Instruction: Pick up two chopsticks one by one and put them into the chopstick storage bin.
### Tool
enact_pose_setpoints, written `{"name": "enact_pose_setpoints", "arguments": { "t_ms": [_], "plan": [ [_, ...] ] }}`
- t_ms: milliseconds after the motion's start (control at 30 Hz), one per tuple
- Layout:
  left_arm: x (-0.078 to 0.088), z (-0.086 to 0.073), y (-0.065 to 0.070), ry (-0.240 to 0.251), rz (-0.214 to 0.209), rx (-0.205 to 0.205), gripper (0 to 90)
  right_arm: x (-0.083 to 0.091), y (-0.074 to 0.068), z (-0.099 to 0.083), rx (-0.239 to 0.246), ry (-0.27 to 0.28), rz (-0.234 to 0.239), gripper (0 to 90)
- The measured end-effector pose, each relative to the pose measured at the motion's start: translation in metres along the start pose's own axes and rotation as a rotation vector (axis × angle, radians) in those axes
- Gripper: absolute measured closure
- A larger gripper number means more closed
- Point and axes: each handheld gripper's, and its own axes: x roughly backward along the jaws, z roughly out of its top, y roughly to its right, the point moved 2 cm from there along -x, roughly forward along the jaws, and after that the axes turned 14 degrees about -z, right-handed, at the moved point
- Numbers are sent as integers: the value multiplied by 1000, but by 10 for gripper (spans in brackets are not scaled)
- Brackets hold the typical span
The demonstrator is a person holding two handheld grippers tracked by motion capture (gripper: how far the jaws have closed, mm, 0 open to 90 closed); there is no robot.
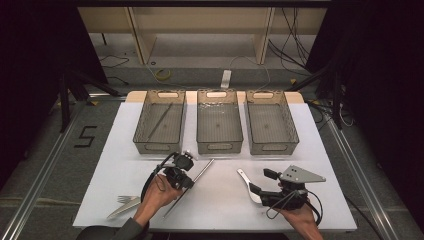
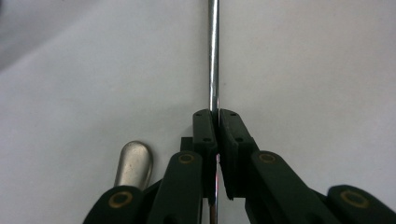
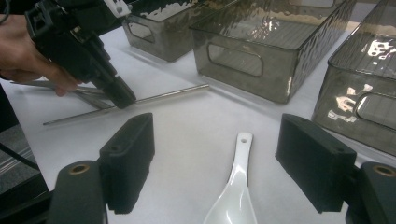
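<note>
- The metal rod (image 1: 192, 181) lies slantwise on the white worktop (image 1: 225, 210), at about 7 o'clock from the middle bin (image 1: 219, 122).
- The left claw (image 2: 216, 122) is clamped on it near mid-length; lift level (a long rod tips easily).
- The right claw (image 3: 217, 161) gapes empty over a white spoon (image 3: 236, 191).

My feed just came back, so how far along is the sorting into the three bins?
Done: one thin metal rod lies in the left smoked-plastic bin; the other two hold nothing I can make out. In hand: the left gripper is shut on a long steel chopstick. Left: the white ceramic spoon between the open right gripper jaws, and the metal fork.
</note>
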Motion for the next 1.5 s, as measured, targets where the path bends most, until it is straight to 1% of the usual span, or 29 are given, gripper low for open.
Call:
{"name": "enact_pose_setpoints", "arguments": {
  "t_ms": [33,67,100,267,300,333,367,433,533,567,600,633,667,700,767,800,867,1000,1067,1100,1167,1233,1267,1333,1400,1467,1500],
  "plan": [
    [2,0,1,12,-4,-4,856,0,0,0,0,1,0,287],
    [5,1,2,-1,-8,-12,856,0,0,0,0,1,1,287],
    [7,1,3,14,-13,-17,856,0,0,0,-1,1,1,287],
    [22,4,3,53,-46,-20,856,0,1,0,-2,1,1,287],
    [25,5,3,69,-55,-19,856,0,1,0,-3,1,1,287],
    [29,6,3,73,-56,-22,856,0,1,0,-3,0,1,288],
    [32,7,3,88,-58,-25,855,0,1,0,-3,0,1,288],
    [40,10,2,114,-76,-26,855,0,1,0,-3,3,3,288],
    [51,14,0,141,-79,-35,855,0,1,0,-9,2,0,288],
    [54,15,-2,159,-84,-31,855,0,1,0,-9,1,1,288],
    [58,16,-3,163,-91,-33,855,1,1,0,-8,2,1,288],
    [61,17,-5,178,-93,-32,855,1,1,0,-9,2,2,287],
    [65,18,-7,192,-90,-31,855,1,1,0,-12,2,3,288],
    [69,19,-9,193,-88,-32,855,1,2,0,-11,0,3,288],
    [78,21,-14,228,-91,-29,855,1,2,0,-12,1,4,288],
    [83,22,-16,237,-90,-24,855,1,2,0,-12,1,4,288],
    [93,24,-23,262,-79,-21,855,1,2,-1,-15,-1,5,287],
    [112,29,-41,326,-68,13,855,1,2,-1,-13,0,5,288],
    [121,30,-49,349,-51,19,855,1,2,-1,-14,0,5,287],
    [124,32,-52,365,-50,27,855,0,2,-1,-14,0,5,287],
    [130,36,-59,389,-36,39,855,0,2,-1,-17,-2,7,288],
    [134,39,-65,404,-18,42,854,0,2,-1,-16,-1,7,288],
    [137,41,-69,414,-4,50,854,0,2,-1,-15,-1,8,288],
    [141,45,-75,426,2,62,854,0,2,-1,-14,1,7,287],
    [146,49,-81,451,15,60,854,0,2,-1,-14,0,8,288],
    [150,53,-88,467,5,70,854,1,3,-1,-16,1,8,288],
    [151,55,-92,475,15,75,854,1,3,-1,-16,0,9,287]
  ]
}}
